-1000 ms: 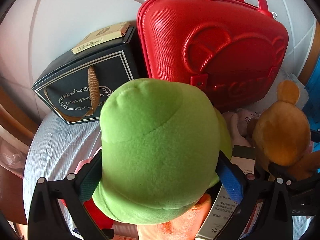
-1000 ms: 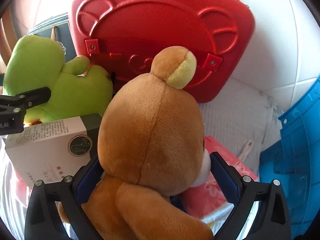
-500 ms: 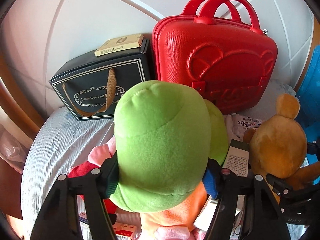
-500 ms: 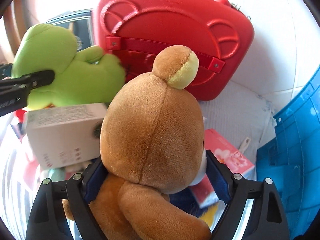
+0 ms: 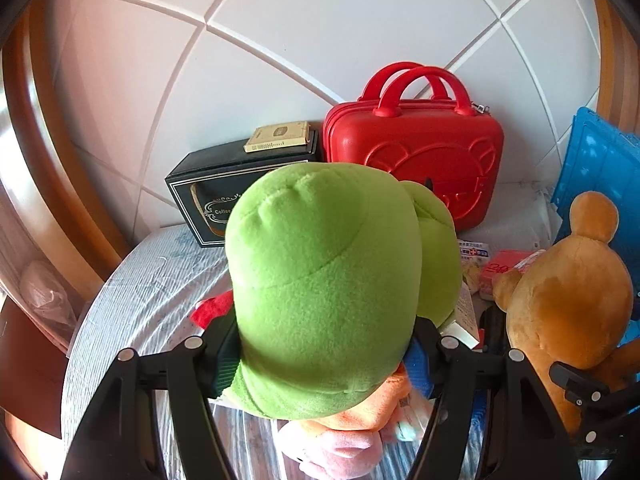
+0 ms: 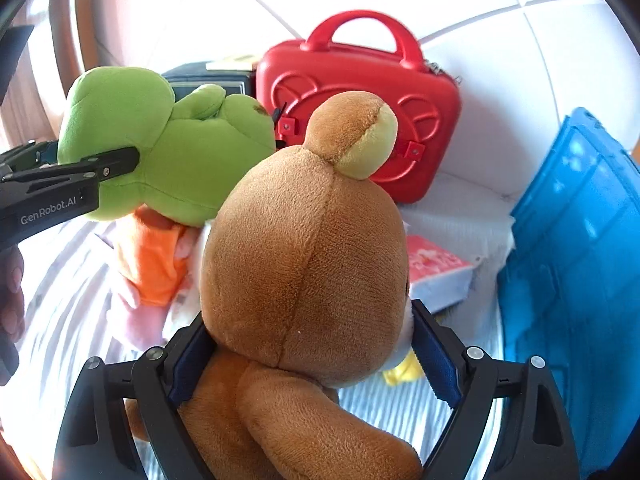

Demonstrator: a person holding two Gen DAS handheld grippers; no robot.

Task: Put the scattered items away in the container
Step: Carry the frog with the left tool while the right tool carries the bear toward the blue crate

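Note:
A green plush toy (image 5: 324, 292) with an orange body fills the left wrist view, and my left gripper (image 5: 324, 354) is shut on its head, holding it off the bed. In the right wrist view the same green plush toy (image 6: 168, 152) hangs at the left with the left gripper's finger (image 6: 100, 168) pressed into it. A brown teddy bear (image 6: 304, 256) is lifted in my right gripper (image 6: 312, 352), which is shut on its head. The brown teddy bear (image 5: 568, 300) also shows at the right of the left wrist view. A blue plastic crate (image 6: 568, 264) stands at the right.
A red hard case (image 5: 416, 168) with handles and a dark gift box (image 5: 208, 188) with a small tan box (image 5: 280, 136) on top stand against the white wall. A pink box (image 6: 436, 276) and other small packets lie on the striped bed (image 5: 152, 280).
Both grippers closed on the toys' heads and lifted them up and back from the bed. The red case and gift box now look smaller and farther away.

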